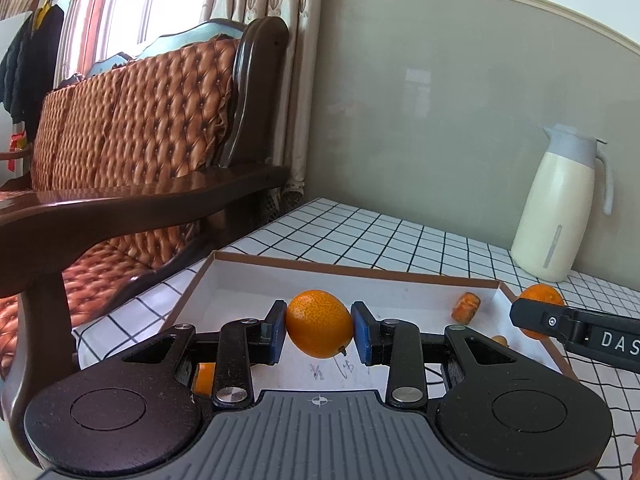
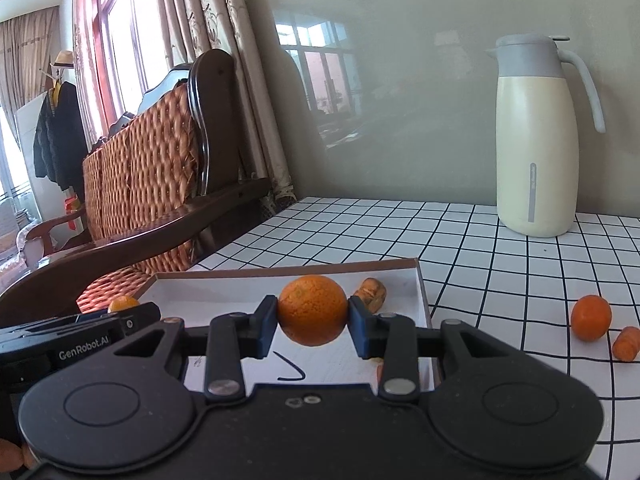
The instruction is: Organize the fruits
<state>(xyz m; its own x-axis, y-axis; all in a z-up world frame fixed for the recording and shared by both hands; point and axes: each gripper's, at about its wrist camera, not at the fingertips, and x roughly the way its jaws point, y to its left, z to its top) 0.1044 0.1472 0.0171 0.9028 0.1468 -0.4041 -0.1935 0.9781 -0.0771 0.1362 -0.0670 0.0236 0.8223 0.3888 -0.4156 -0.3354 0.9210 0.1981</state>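
Both grippers are loaded over the shallow cardboard tray (image 1: 404, 276). The left gripper (image 1: 319, 330) is clamped on an oval orange (image 1: 319, 323), long axis roughly crosswise between the pads; the right gripper (image 2: 313, 316) pinches a round orange (image 2: 313, 309). Tray floor lies directly below each; release is probably next.

Orange (image 1: 319, 323): oval, glossy, held above the tray (image 1: 248, 280), clear of its floor.
Second orange (image 2: 313, 310): round, dimpled, likewise held over the tray.
Third orange (image 2: 591, 317): on the surface right of the tray, beside a carrot piece (image 2: 626, 344).
Carrot piece (image 2: 371, 294): in the tray's far right corner.
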